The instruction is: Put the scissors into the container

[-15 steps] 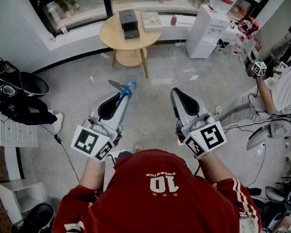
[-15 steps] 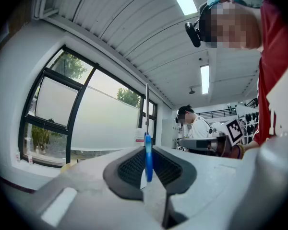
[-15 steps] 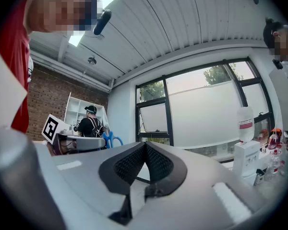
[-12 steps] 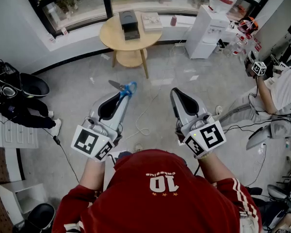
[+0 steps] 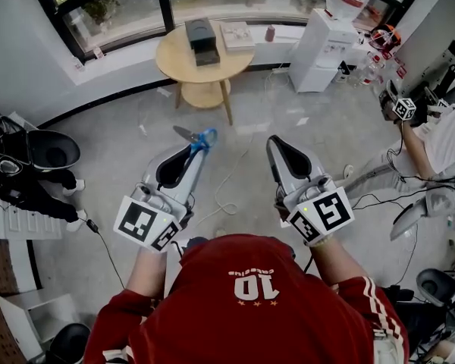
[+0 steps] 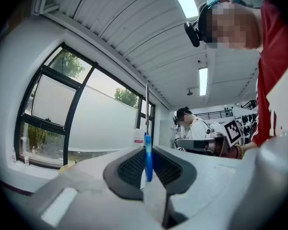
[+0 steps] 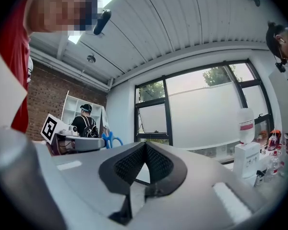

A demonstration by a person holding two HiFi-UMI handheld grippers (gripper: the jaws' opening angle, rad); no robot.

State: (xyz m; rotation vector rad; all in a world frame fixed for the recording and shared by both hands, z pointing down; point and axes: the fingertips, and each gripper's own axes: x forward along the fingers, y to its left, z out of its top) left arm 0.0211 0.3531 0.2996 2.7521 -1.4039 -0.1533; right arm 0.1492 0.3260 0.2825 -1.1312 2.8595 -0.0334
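We see the left gripper held out level in front of the red shirt, above the grey floor. Its jaws are clamped on the scissors: the blue handle sits at the jaw tips and the metal blades stick out beyond them, pointing up and to the left in the head view. In the left gripper view we see the left gripper from behind, its two dark pads pressing on the blue handle from both sides. The scissors stand edge-on there, with the thin blade rising straight up.

The right gripper is level too, beside the left one and apart from it. In the right gripper view we find the right gripper with its pad tips meeting and nothing between them. To its left, the blue loops of the scissors show.

Well ahead of both grippers stands a round wooden table under the window, bearing a dark box and a pale flat box. We cannot tell which thing here is the container. A white cable trails across the floor between the grippers. A white cabinet stands to the right of the table.
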